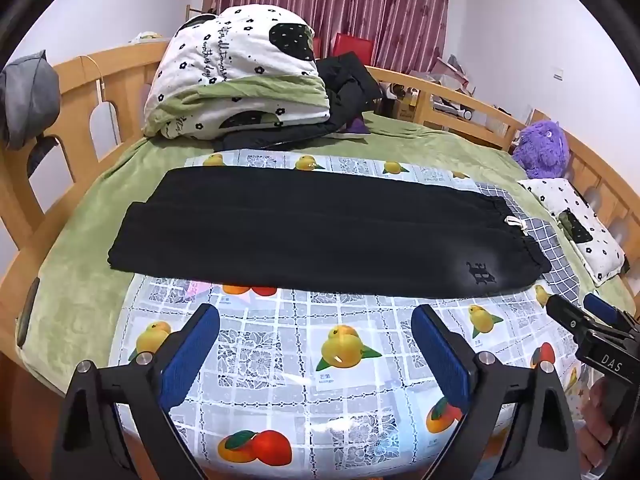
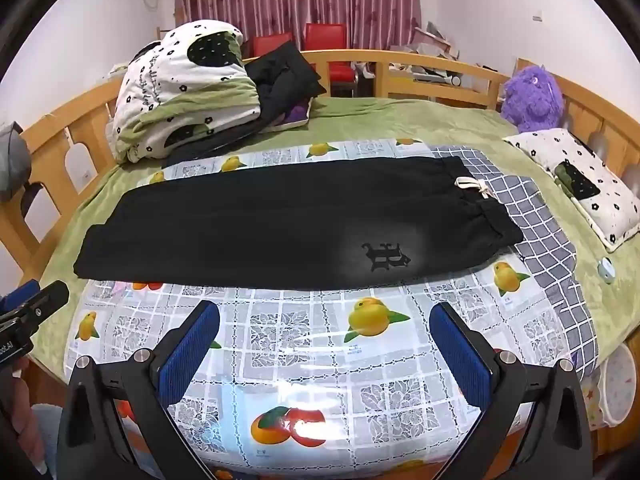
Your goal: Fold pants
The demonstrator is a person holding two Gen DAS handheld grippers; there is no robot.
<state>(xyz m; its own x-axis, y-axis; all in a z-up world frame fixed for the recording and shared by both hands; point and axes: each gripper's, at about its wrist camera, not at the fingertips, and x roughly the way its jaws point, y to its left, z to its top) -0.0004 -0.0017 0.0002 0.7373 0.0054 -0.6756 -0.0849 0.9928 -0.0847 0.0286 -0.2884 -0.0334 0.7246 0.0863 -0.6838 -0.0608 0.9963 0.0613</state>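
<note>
Only right view: round tag (image 2: 607, 269) | both: pants (image 1: 304, 236) flat

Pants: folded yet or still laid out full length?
Full length. The pants lie flat, legs stacked lengthwise, waistband at right, no crosswise fold.

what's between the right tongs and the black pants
Only a bare strip of the fruit-print table cover. The right tongs stand open short of the pants, nothing between their pads; the right wrist view shows it.
</note>
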